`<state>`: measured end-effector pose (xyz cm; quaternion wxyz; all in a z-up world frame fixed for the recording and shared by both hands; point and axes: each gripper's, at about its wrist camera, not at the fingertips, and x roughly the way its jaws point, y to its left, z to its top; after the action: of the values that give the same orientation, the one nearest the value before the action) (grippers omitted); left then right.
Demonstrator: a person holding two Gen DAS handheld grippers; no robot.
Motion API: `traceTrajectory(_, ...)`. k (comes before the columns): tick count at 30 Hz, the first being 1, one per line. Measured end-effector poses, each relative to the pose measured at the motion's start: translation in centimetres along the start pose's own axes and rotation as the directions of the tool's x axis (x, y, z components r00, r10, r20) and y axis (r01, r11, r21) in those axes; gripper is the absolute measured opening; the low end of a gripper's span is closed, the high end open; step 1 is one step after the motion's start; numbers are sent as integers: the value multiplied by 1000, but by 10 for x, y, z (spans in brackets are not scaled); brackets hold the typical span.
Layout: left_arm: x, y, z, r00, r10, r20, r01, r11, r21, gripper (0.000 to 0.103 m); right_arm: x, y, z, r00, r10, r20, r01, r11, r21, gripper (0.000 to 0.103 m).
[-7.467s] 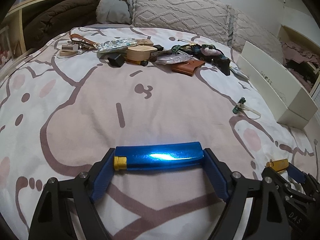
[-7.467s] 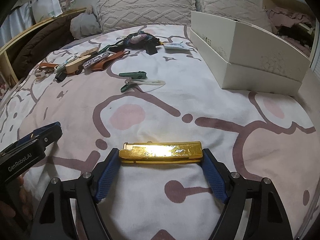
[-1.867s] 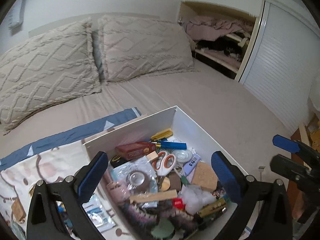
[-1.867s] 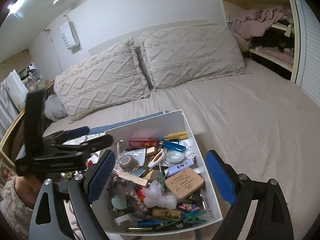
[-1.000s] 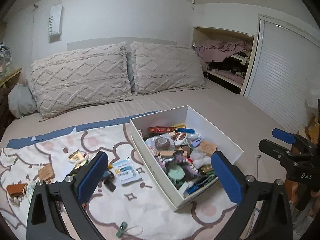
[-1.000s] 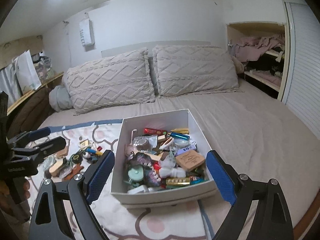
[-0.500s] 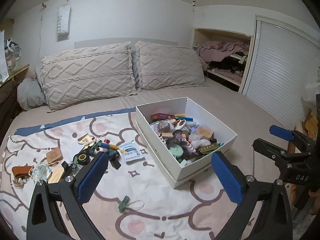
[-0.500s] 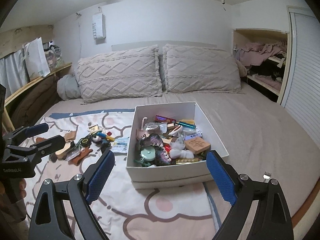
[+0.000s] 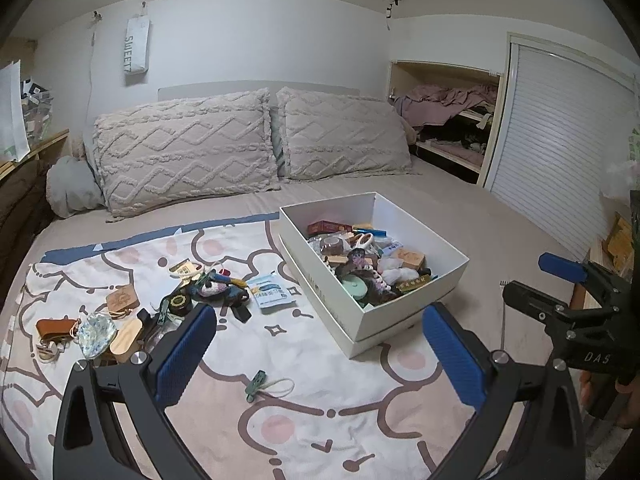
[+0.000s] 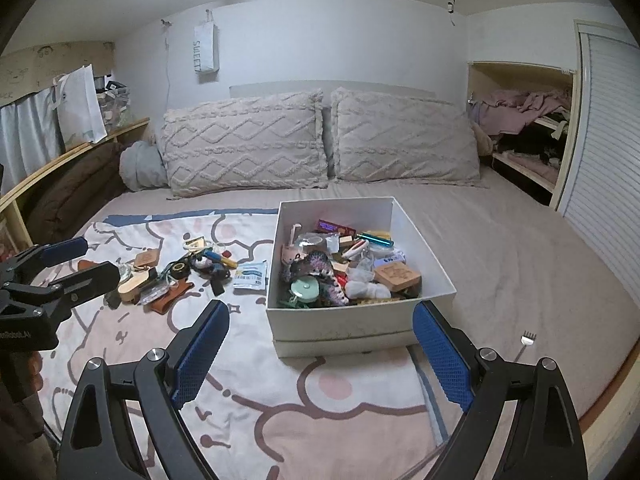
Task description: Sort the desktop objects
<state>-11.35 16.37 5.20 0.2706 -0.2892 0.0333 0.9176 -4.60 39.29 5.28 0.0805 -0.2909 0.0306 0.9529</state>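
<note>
Hovering wide apart and empty above a bed: left gripper (image 9: 320,356) and right gripper (image 10: 320,354), two claws in all, each with two blue-padded fingers (image 9: 185,354) spread far apart and nothing between them. Seen ahead of both, one white cardboard box (image 10: 348,324), standing on the right half of a cartoon-print blanket (image 9: 328,420) and heaped with sorted odds and ends: one square wooden block (image 10: 397,275) at its near right, one round mint-green case (image 10: 305,290) at its near left, one blue lighter (image 10: 376,238) and one red packet (image 10: 335,226) toward the far wall of the box. Left loose on the blanket, left of the box, one scattered cluster of unsorted items: one blue-and-white sachet (image 9: 270,290) just beside the box, one round black tin (image 9: 178,302), two brown leather pieces, namely a tan tag (image 9: 122,300) and a darker pouch (image 9: 54,327), and one pale wooden oval (image 9: 125,340); remaining pieces too tangled to count. Lying alone nearer the left claw, one green clip with a white loop (image 9: 266,386). Resting apart on the bare sheet at the near right, one small metal comb-like tool (image 10: 528,337). Propped side by side at the far headboard, two knitted beige pillows (image 10: 244,142).
</note>
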Motion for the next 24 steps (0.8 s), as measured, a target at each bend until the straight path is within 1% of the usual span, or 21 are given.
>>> traceTrajectory(10,-5,6,-16,1000,14,-15,-14,1000,-24,103,-5,5,-10,1000,6,-3,-6,1000,8,93)
traceTrajectory(24,-7,9,-24,1000,5,-25,-6,999,-33,103,-6,10,-19,1000,8,-19,-8,1000,9,93)
